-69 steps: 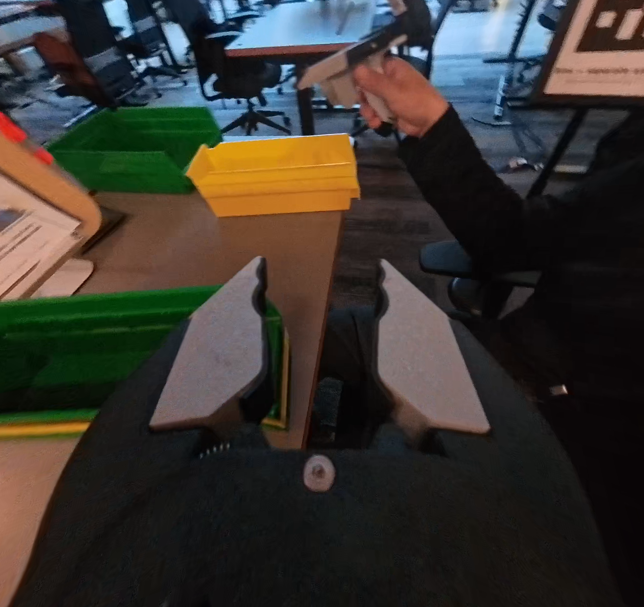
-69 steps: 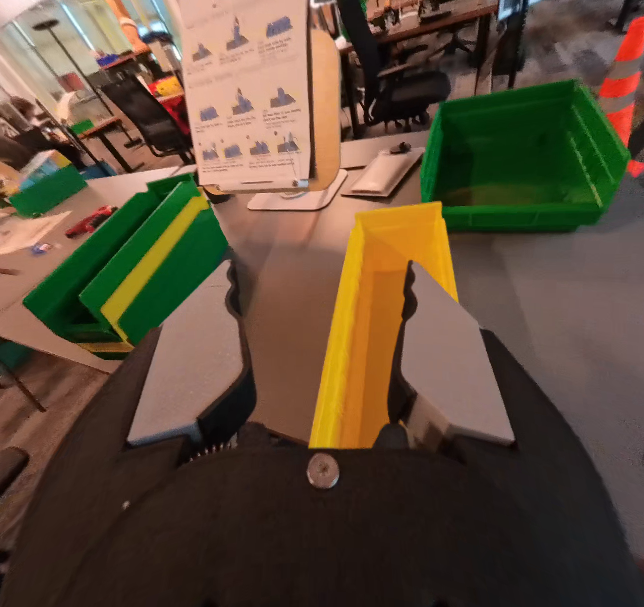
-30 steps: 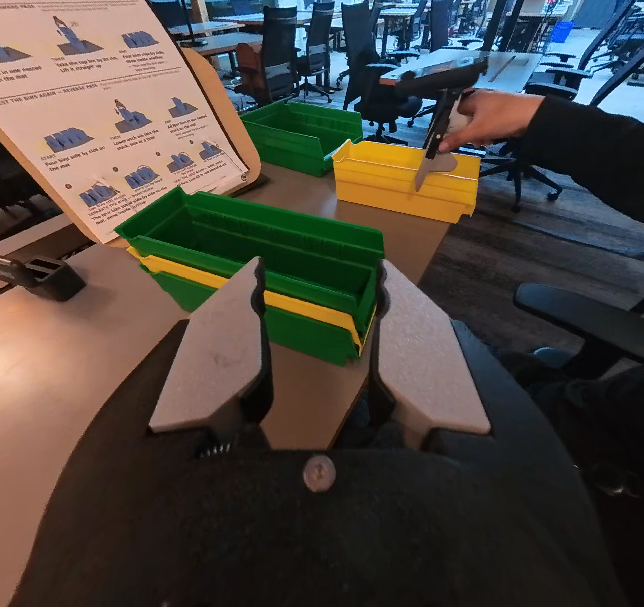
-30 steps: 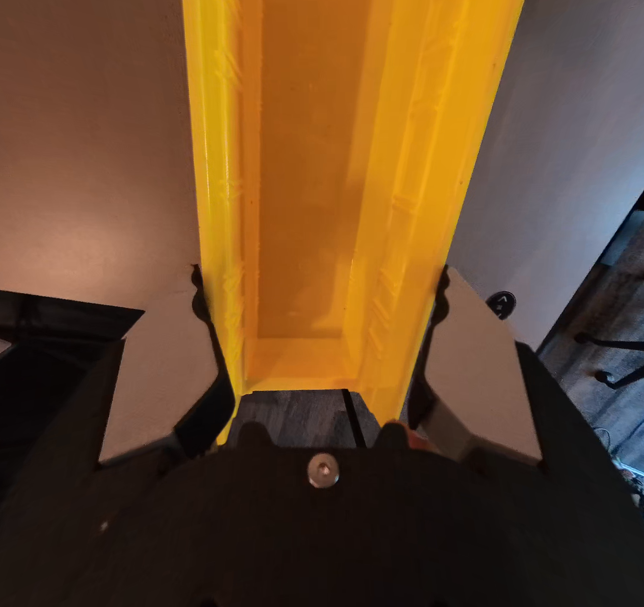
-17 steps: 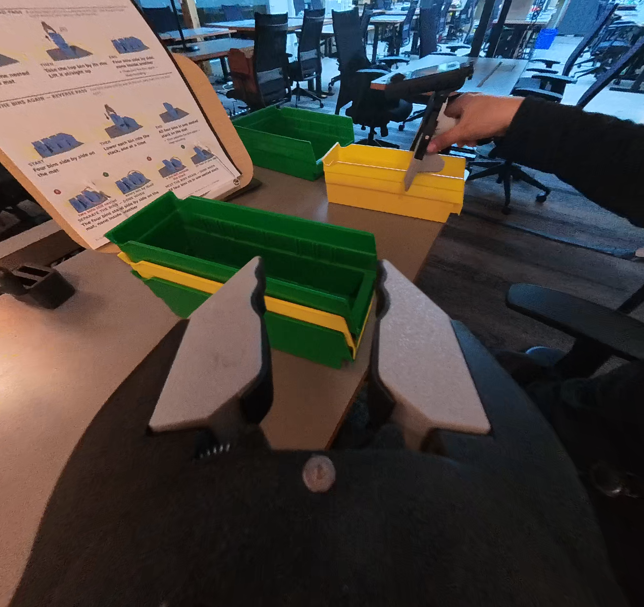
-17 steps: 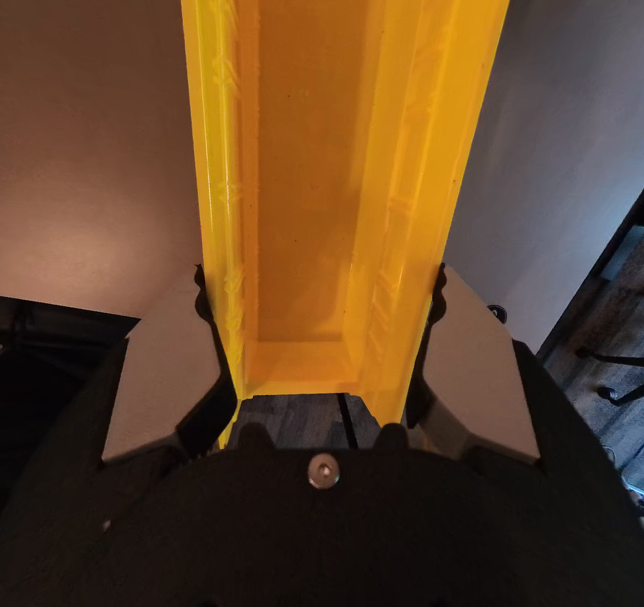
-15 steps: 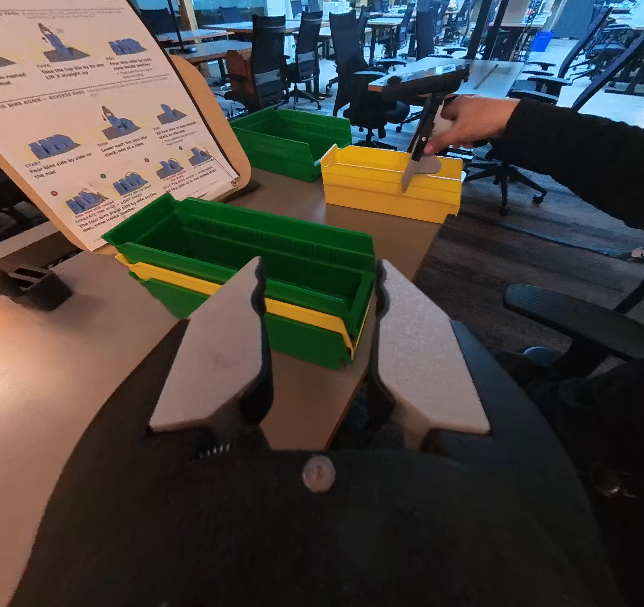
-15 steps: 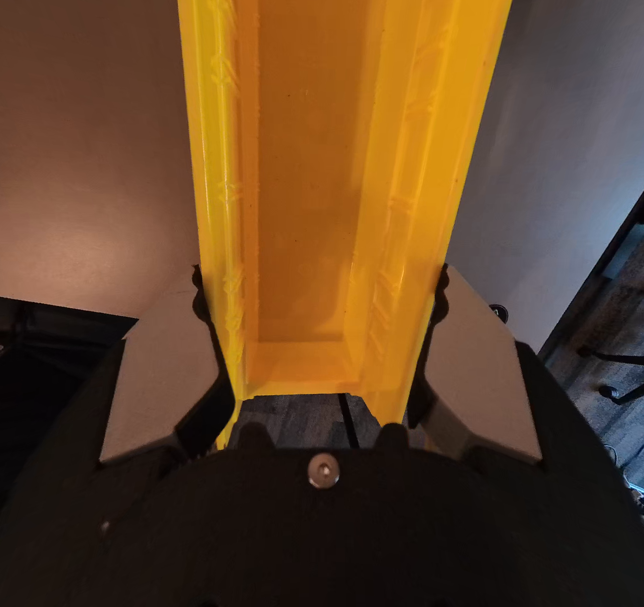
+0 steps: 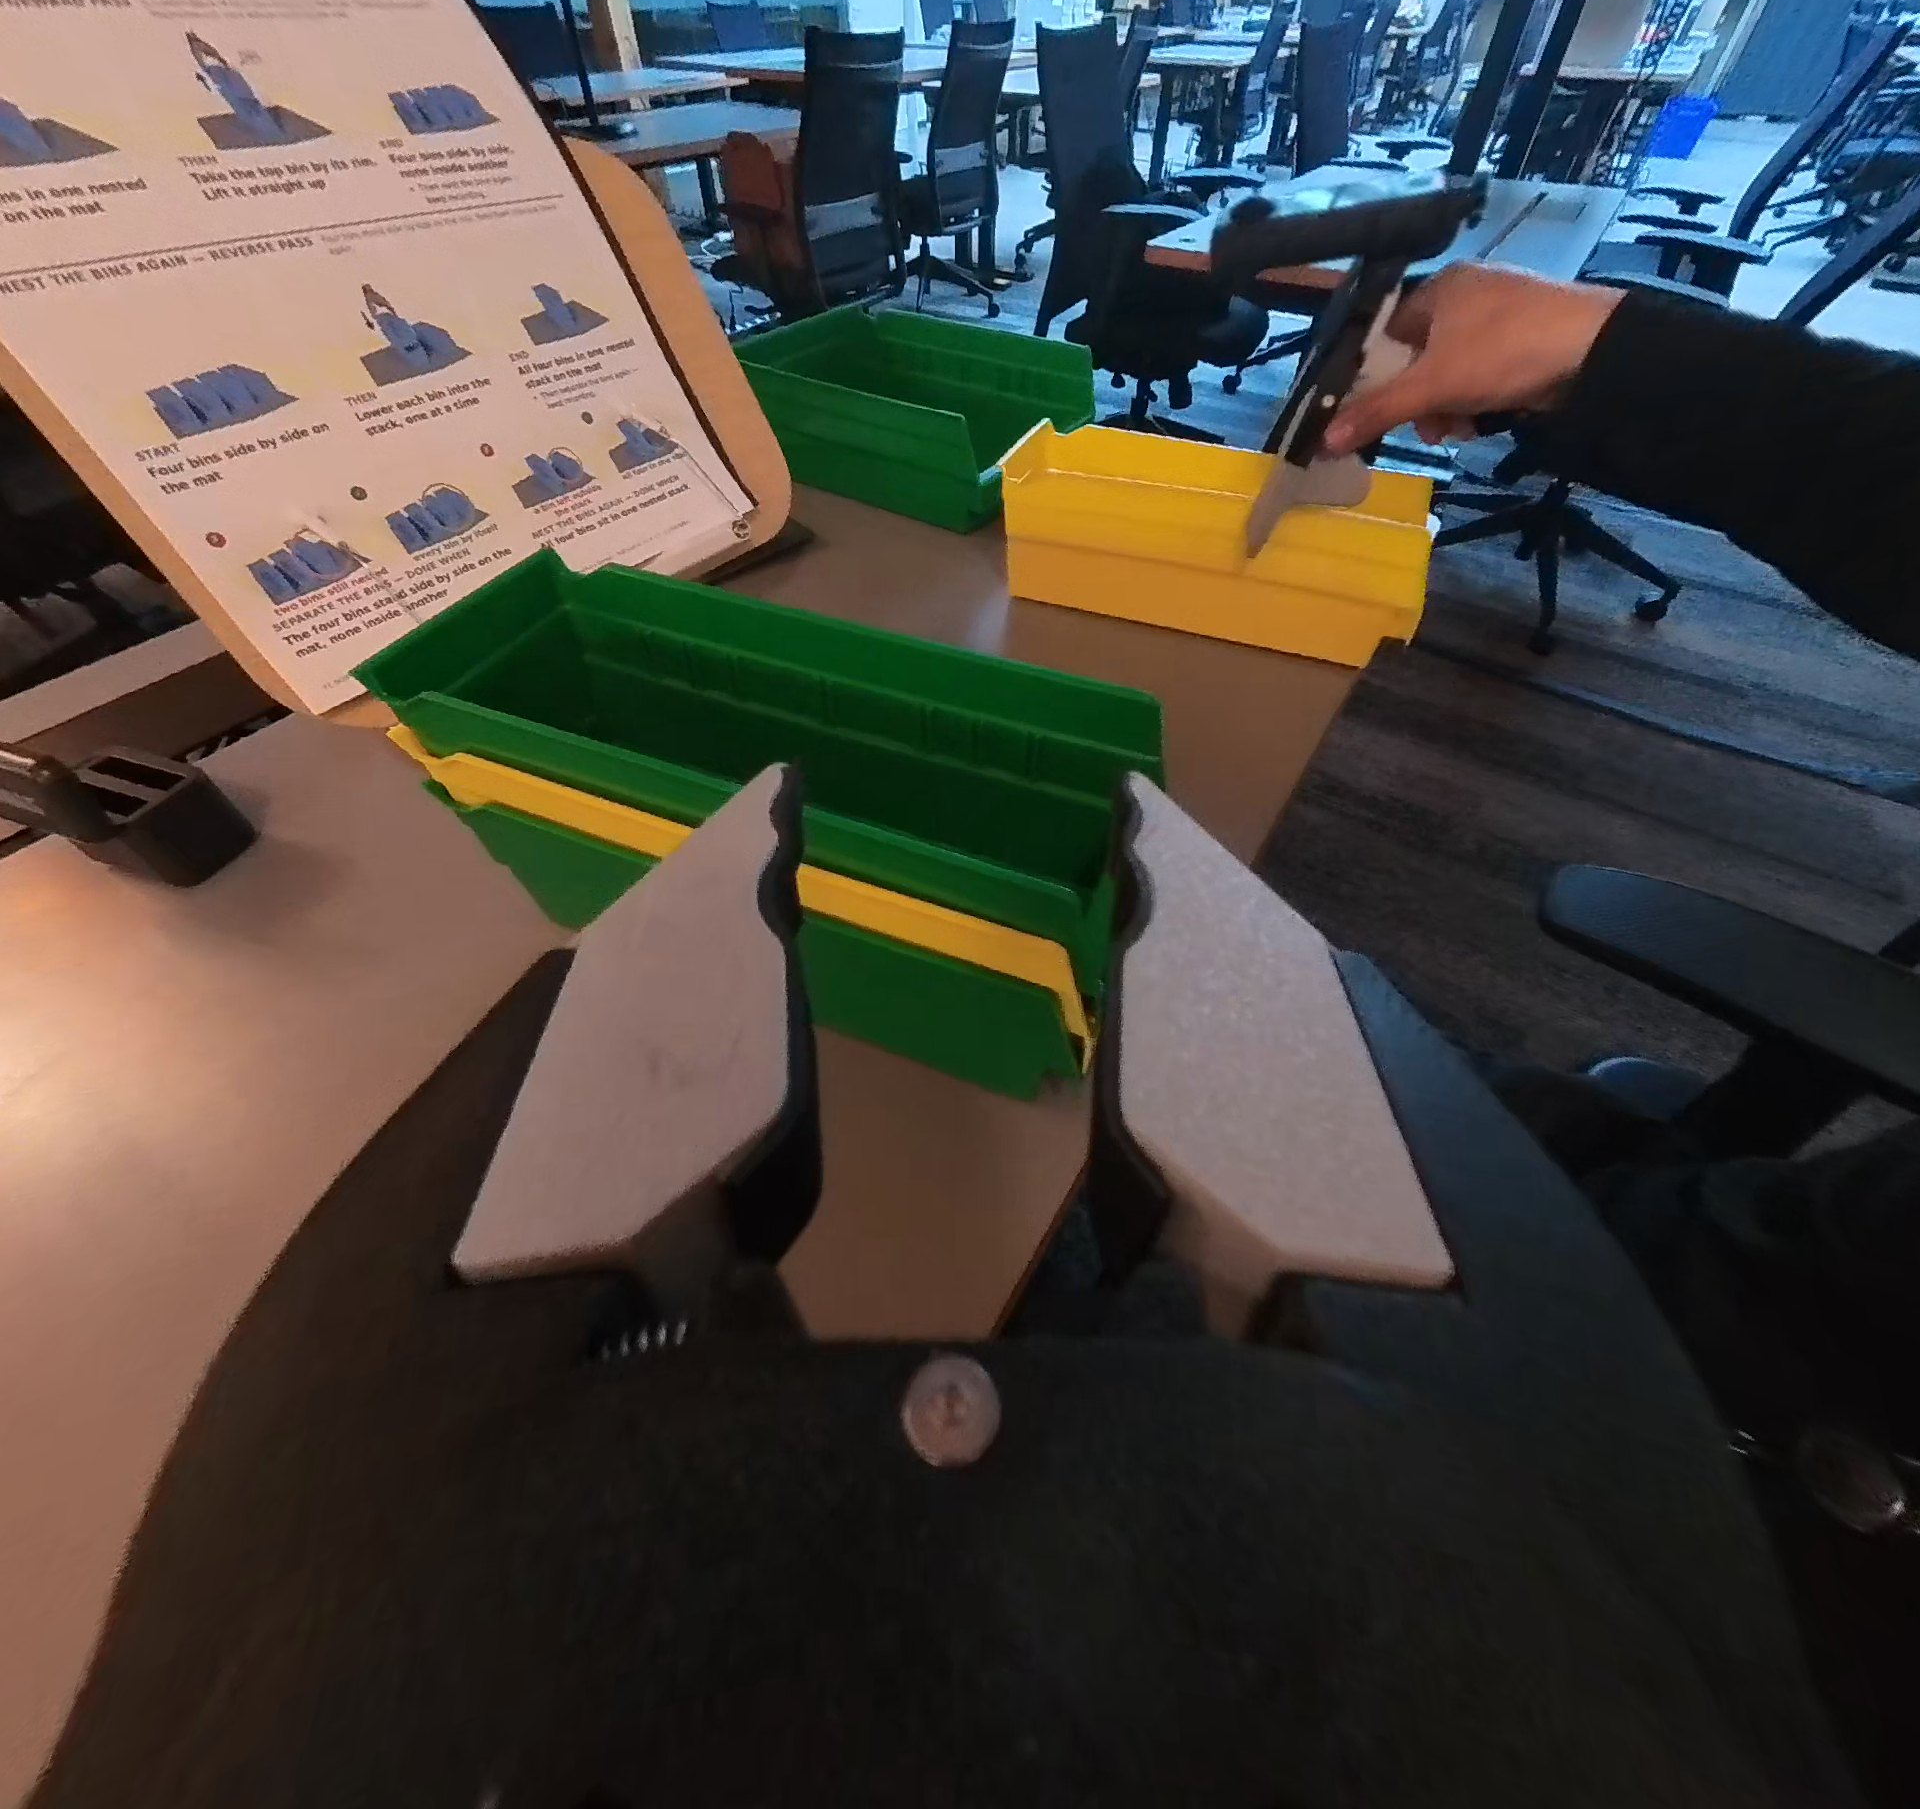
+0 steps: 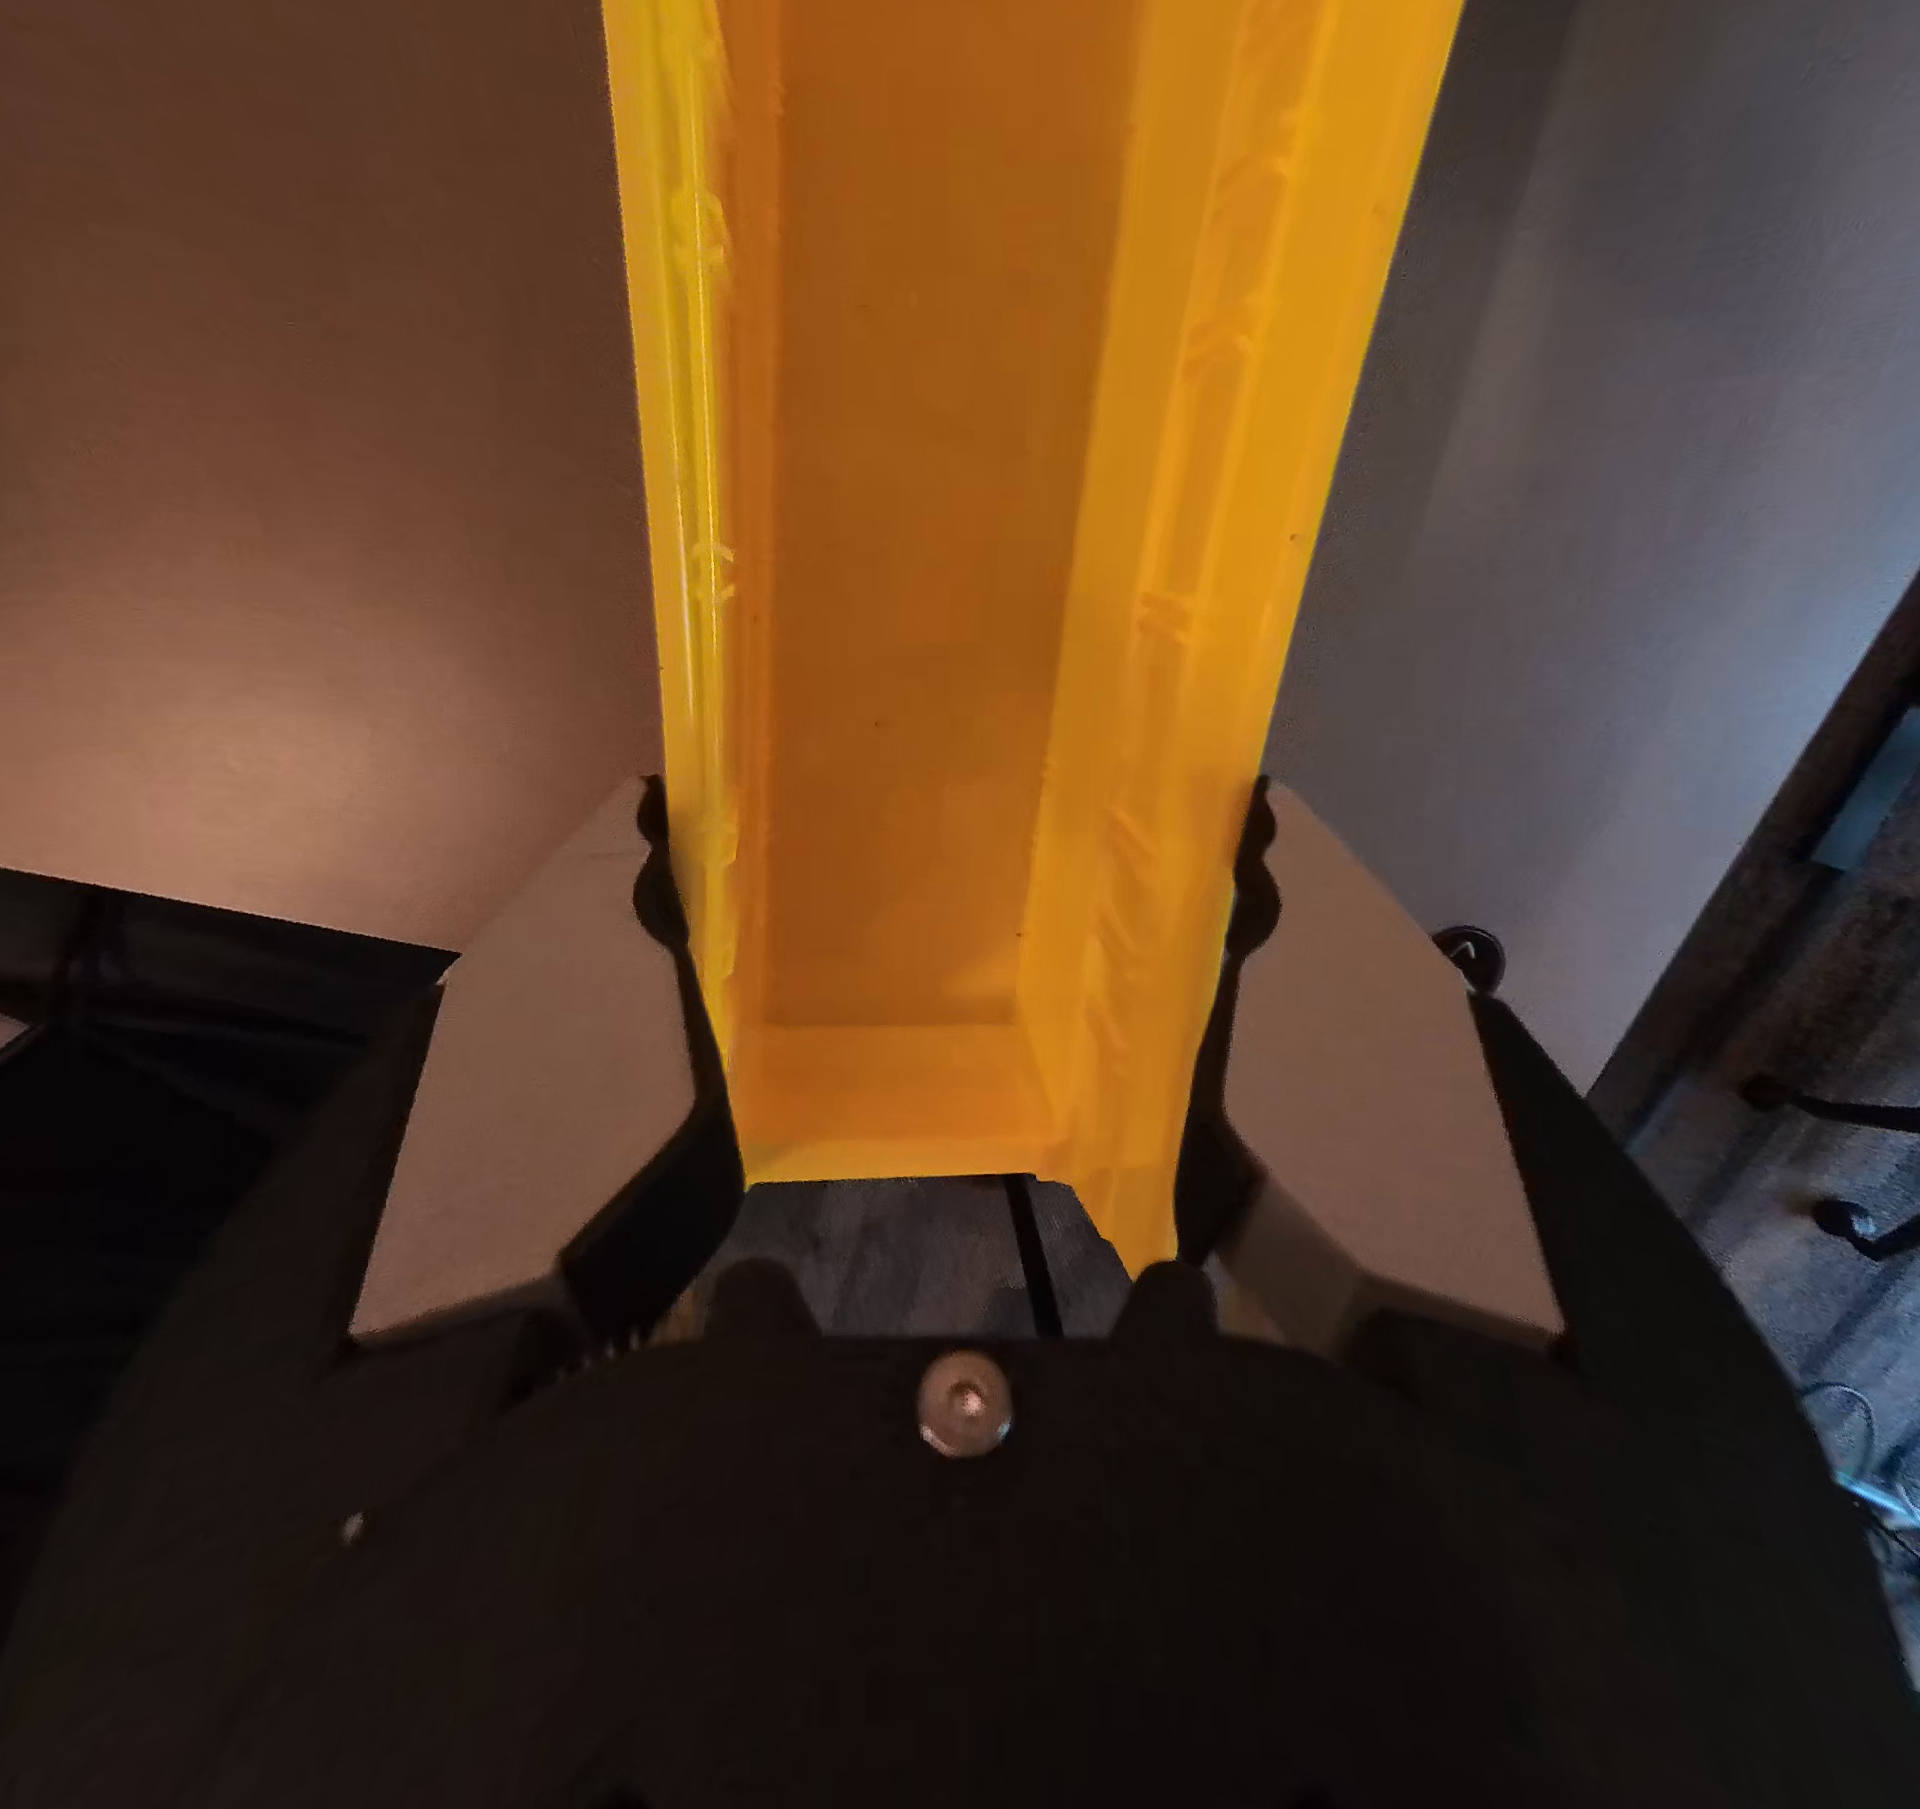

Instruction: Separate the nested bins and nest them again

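**Bins on a desk, two still nested**

Left gripper (image 9: 951, 938) hangs with jaws apart, holding nothing, just before a nested stack (image 9: 790, 824): green bin inside yellow inside green, top bin empty. Farther back, an empty yellow bin (image 10: 935, 512) sits on the table (image 9: 187, 1084) edge. The right gripper (image 10: 956, 938) straddles its walls; whether it squeezes them is unclear. A lone green bin (image 9: 914, 409) stands behind.

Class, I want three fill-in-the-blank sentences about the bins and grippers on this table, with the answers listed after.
1. The stack by the left gripper holds ___ nested bins.
2. The stack's middle bin is ___.
3. The right gripper straddles the lone ___ bin beside the lone green bin.

Answers: three; yellow; yellow
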Tool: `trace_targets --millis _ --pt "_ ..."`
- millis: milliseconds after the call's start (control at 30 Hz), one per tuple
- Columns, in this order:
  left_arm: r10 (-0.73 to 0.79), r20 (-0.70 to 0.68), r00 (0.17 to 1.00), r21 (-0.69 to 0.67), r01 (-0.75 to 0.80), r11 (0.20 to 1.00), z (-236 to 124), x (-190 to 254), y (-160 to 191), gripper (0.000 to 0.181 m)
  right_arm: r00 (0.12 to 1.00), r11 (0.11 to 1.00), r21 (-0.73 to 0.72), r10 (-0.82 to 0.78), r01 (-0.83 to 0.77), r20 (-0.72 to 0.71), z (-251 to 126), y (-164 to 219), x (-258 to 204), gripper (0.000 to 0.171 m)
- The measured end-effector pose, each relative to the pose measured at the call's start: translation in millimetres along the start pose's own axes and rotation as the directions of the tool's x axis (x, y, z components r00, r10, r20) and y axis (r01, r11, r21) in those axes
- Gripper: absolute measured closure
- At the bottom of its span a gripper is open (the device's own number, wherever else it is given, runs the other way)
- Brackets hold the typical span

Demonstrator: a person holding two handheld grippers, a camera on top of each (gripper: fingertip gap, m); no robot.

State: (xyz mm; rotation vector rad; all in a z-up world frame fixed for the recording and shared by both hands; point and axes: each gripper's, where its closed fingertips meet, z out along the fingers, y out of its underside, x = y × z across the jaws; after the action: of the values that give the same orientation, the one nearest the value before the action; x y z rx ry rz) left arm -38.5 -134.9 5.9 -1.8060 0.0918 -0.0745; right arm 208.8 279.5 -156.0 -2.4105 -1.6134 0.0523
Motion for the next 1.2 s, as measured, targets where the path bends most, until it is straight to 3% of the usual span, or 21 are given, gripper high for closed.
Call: trace_targets --millis 67,200,300,400,800,1200 --pt "-0.001 -0.004 1.000 0.004 0.001 1.000 -1 0 -1 0.124 1.000 1.000 0.017 0.008 -0.008 0.016 -1 -1 1 0.065" --pt "0.000 -0.006 1.000 0.005 0.000 1.000 -2 1 -1 0.124 0.999 0.999 0.038 0.026 -0.028 0.035 2 -1 0 0.046" --pt "-0.002 -0.009 1.000 0.000 0.002 1.000 -2 2 0 0.124 0.999 0.999 0.036 0.034 -0.035 0.029 3 -2 -3 0.043" --pt "-0.002 -0.014 1.000 -0.001 0.002 1.000 -1 3 0 0.124 0.988 0.994 0.046 0.097 -0.103 0.116 -3 -8 -12 0.033" --pt "0.003 -0.017 1.000 -0.014 -0.003 1.000 3 4 2 0.124 0.981 0.993 -0.019 0.119 -0.117 0.150 11 -2 -7 0.043" --pt "0.007 -0.012 1.000 -0.013 -0.008 1.000 0 4 2 0.123 0.993 0.993 -0.022 0.117 -0.116 0.028 8 -4 2 0.042"
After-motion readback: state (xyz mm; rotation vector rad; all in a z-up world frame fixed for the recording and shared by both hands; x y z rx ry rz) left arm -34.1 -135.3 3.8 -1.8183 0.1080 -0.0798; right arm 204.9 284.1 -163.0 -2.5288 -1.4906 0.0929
